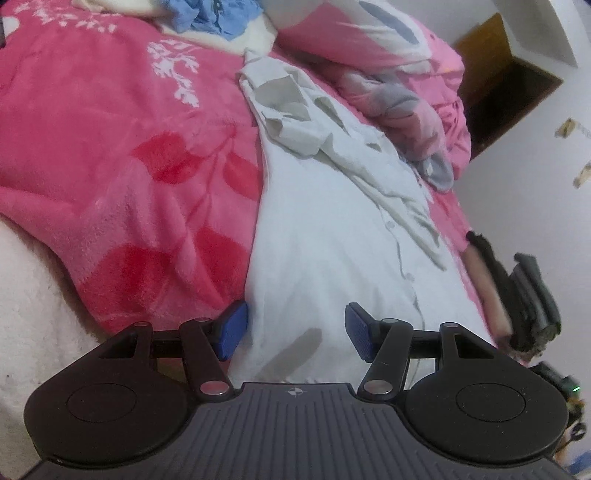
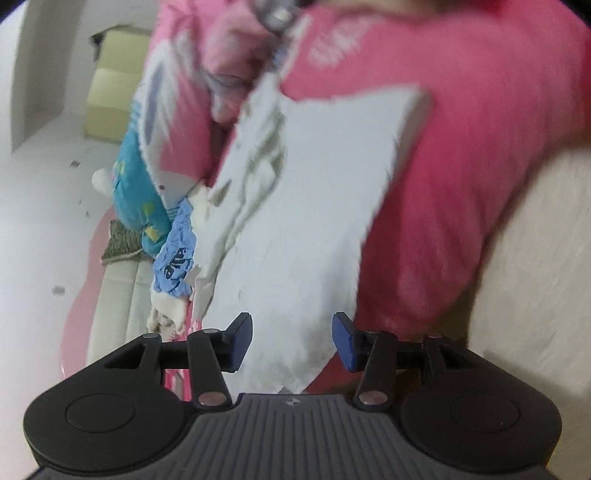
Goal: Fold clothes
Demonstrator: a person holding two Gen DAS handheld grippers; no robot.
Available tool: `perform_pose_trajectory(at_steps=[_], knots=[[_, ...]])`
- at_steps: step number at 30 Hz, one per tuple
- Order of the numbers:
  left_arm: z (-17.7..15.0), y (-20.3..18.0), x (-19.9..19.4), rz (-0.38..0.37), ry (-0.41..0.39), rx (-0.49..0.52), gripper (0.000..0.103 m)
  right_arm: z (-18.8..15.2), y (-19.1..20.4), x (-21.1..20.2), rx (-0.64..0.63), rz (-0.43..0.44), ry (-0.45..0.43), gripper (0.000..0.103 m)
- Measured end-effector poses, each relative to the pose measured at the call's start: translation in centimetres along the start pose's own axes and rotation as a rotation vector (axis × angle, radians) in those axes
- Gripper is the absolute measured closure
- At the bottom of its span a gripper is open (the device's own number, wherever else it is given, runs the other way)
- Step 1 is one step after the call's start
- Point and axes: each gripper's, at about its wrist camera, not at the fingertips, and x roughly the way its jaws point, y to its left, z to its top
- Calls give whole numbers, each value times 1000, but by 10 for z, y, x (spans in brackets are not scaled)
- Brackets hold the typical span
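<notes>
A white button-up shirt (image 1: 332, 229) lies lengthwise on a pink blanket (image 1: 110, 147), its collar and a crumpled sleeve at the far end. My left gripper (image 1: 295, 330) hovers over the shirt's near hem, open, with cloth below the gap and the blue pads (image 1: 232, 332) clear of it. In the blurred right wrist view the same shirt (image 2: 303, 221) runs away from my right gripper (image 2: 291, 341). It is open above the shirt's near corner with nothing pinched. The right gripper (image 1: 532, 302) and a forearm show blurred at the left wrist view's right edge.
A blue garment (image 1: 210, 18) and cream cloth lie at the bed's far end. A bunched pink and grey duvet (image 1: 406, 96) lies beside the shirt. A teal pillow (image 2: 136, 192) and the blue garment (image 2: 173, 266) sit left of the shirt. The white floor (image 2: 44, 221) lies beyond.
</notes>
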Motion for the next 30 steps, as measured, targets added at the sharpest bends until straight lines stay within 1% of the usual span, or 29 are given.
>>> perform_pose_trajectory(at_steps=[1, 3, 4, 6, 8, 11, 13, 14, 16, 18, 19, 20, 21, 22, 23, 24, 25, 26, 27, 30], knots=[[-1, 0, 0, -9, -2, -4, 47, -2, 0, 6, 9, -17, 9, 51], [-4, 0, -2, -24, -9, -5, 60, -6, 0, 17, 24, -48, 24, 50], [-6, -1, -3, -35, -12, -1, 61, -9, 0, 22, 26, -61, 29, 50], [-9, -3, -4, -59, -20, -1, 68, -14, -2, 27, 41, -66, 28, 50], [-11, -6, -4, -88, -18, 3, 69, -16, -4, 29, 51, -55, 23, 50], [-11, -8, 0, -87, 0, 9, 69, -17, -9, 27, 70, -51, 9, 50], [-10, -6, 4, -94, 13, -11, 66, -17, -14, 23, 91, -55, -8, 50], [-10, -4, 5, -99, 18, -26, 63, -16, -16, 22, 95, -58, -16, 51], [-9, -2, 7, -107, 20, -43, 62, -15, -13, 25, 67, -69, -28, 52], [-8, -3, 7, -104, 20, -43, 62, -19, -4, 25, 22, -65, -32, 58], [-9, -5, 6, -98, 15, -27, 63, -22, -2, 24, 7, -55, -34, 61], [-9, -7, 6, -86, 13, -12, 65, -24, 0, 23, -4, -41, -35, 69], [-10, -9, 6, -74, 11, 3, 72, -25, 0, 22, -6, -23, -35, 73], [-11, -9, 5, -66, 11, 13, 75, -25, -1, 22, 0, -8, -37, 76], [-11, -10, 5, -59, 11, 23, 81, -25, -2, 21, 6, 6, -38, 79], [-12, -10, 4, -51, 10, 34, 87, -25, -3, 20, 11, 16, -40, 80], [-12, -10, 4, -49, 9, 34, 88, -24, -3, 21, 10, 20, -43, 80], [-12, -10, 4, -48, 8, 35, 93, -23, -1, 23, 4, 24, -43, 82], [-12, -10, 3, -48, 3, 35, 96, -22, 0, 24, -2, 28, -42, 90], [-9, -13, -4, -60, -25, 29, 98, -21, 7, 25, -18, 70, -40, 98]])
